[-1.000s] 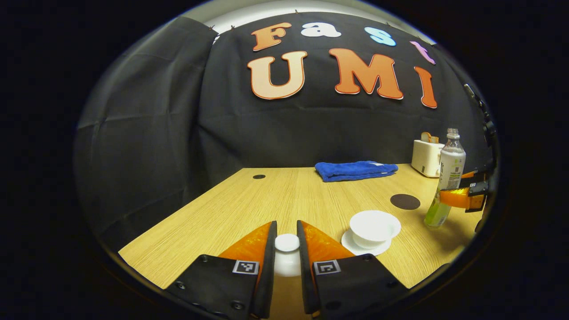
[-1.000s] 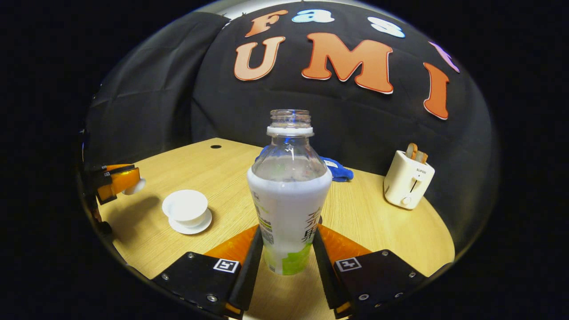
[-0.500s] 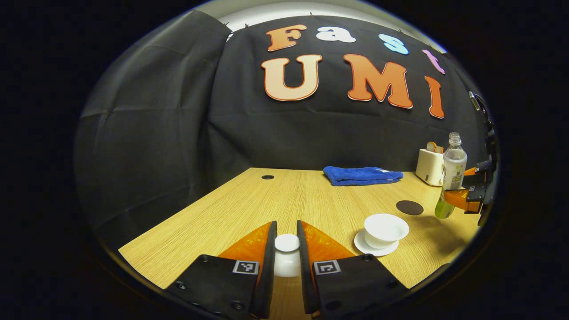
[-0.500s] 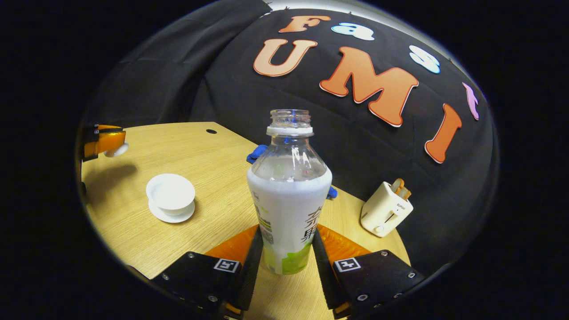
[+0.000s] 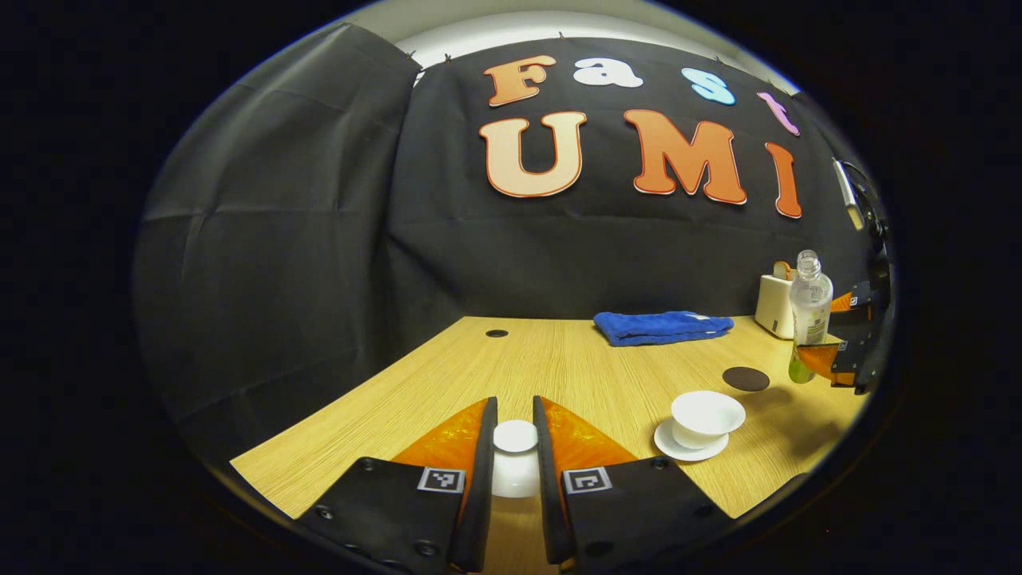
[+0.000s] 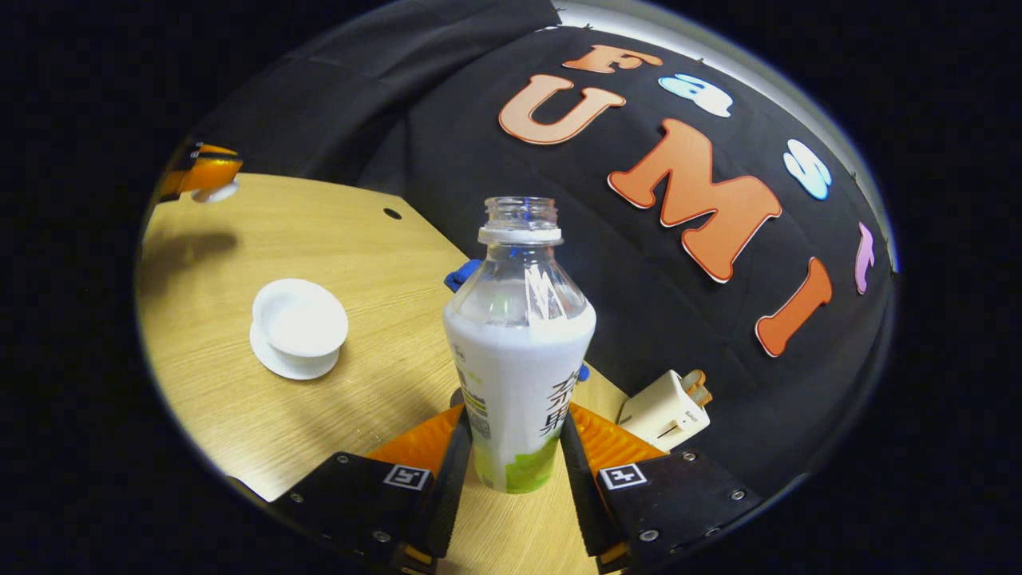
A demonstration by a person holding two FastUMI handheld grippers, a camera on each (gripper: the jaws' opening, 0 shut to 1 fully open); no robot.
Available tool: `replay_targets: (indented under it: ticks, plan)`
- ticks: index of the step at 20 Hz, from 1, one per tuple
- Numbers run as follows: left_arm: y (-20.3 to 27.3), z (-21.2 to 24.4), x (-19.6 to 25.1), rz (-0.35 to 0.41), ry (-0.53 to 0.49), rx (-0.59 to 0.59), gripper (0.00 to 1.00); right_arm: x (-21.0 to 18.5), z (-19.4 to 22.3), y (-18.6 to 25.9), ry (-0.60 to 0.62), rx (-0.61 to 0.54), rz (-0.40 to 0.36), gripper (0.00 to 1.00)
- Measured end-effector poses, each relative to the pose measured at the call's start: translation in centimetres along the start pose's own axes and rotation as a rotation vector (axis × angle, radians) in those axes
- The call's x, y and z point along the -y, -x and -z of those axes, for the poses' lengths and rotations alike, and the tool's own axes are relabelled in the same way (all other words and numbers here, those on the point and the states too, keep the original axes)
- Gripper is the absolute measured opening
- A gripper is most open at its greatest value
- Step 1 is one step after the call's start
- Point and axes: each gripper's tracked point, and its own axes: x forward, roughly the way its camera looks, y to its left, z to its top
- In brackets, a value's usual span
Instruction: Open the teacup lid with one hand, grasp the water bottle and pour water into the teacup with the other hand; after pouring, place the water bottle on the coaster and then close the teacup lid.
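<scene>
In the left gripper view, the left claw (image 5: 515,447) is held level above the table (image 5: 447,383). Its two orange and black fingers are closed tight on the small round knob of the white teacup lid (image 5: 515,459). The lid looks smooth and shiny. The teacup (image 5: 707,417) sits open on its white saucer (image 5: 667,443), to the right and well apart from the lid. Past it lies a flat, dark, round coaster (image 5: 746,378). The right claw (image 5: 830,359) is at the far right edge, gripping the water bottle (image 5: 810,307) in the air. A soft blue towel (image 5: 663,327) lies folded at the back of the table.

In the right gripper view, the right claw (image 6: 511,447) is tipped to one side, so the wooden table (image 6: 263,415) looks slanted. Both fingers press on the lower part of the water bottle (image 6: 519,351). The bottle is clear plastic on top, with a white and green wrap and no cap. The teacup (image 6: 299,323) stands to the left, round and white. The left claw (image 6: 204,177) holds the lid far off at the top left. A cream toaster (image 6: 664,409) stands near the wall.
</scene>
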Motion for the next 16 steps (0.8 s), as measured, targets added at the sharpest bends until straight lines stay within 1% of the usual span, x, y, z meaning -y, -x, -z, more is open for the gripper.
replay_targets:
  ticks: [2, 3, 4, 5, 9, 10, 12, 13, 14, 15, 16]
  plan:
    - [0.1, 0.1, 0.0, 0.004, 0.000, 0.002, 0.31, -0.2, 0.1, -0.4, 0.046, -0.001, 0.013, 0.63]
    - [0.2, 0.3, 0.2, 0.008, 0.001, 0.000, 0.28, -0.2, 0.0, -0.5, 0.073, 0.001, 0.021, 0.63]
    - [0.2, 0.3, 0.1, 0.008, 0.002, 0.001, 0.28, -0.3, 0.0, -0.7, 0.101, 0.004, 0.027, 0.63]
    - [0.2, 0.3, 0.0, 0.007, 0.003, 0.003, 0.31, -0.5, 0.0, -0.8, 0.130, 0.010, 0.032, 0.63]
    - [0.4, 0.6, -0.2, 0.009, -0.001, 0.001, 0.31, -0.5, 0.3, -1.5, 0.225, 0.009, 0.049, 0.63]
    - [0.4, 0.7, -0.1, 0.010, 0.000, -0.001, 0.29, -0.4, 0.1, -1.6, 0.251, 0.012, 0.060, 0.63]
    - [0.4, 0.8, -0.2, 0.008, 0.001, -0.003, 0.29, -0.2, -0.4, -1.5, 0.328, 0.028, 0.093, 0.63]
    - [0.4, 1.1, -0.3, 0.007, 0.000, -0.005, 0.31, -0.2, -0.5, -1.6, 0.376, 0.036, 0.110, 0.63]
    - [0.5, 1.2, -0.5, 0.004, -0.002, -0.007, 0.31, -0.1, -0.6, -1.6, 0.424, 0.041, 0.126, 0.66]
    - [0.4, 1.2, -0.5, 0.003, -0.004, -0.008, 0.31, 0.1, -0.9, -1.7, 0.465, 0.047, 0.140, 0.62]
    - [0.6, 1.3, -0.6, 0.000, -0.006, -0.009, 0.31, 0.1, -1.0, -1.7, 0.498, 0.053, 0.150, 0.63]
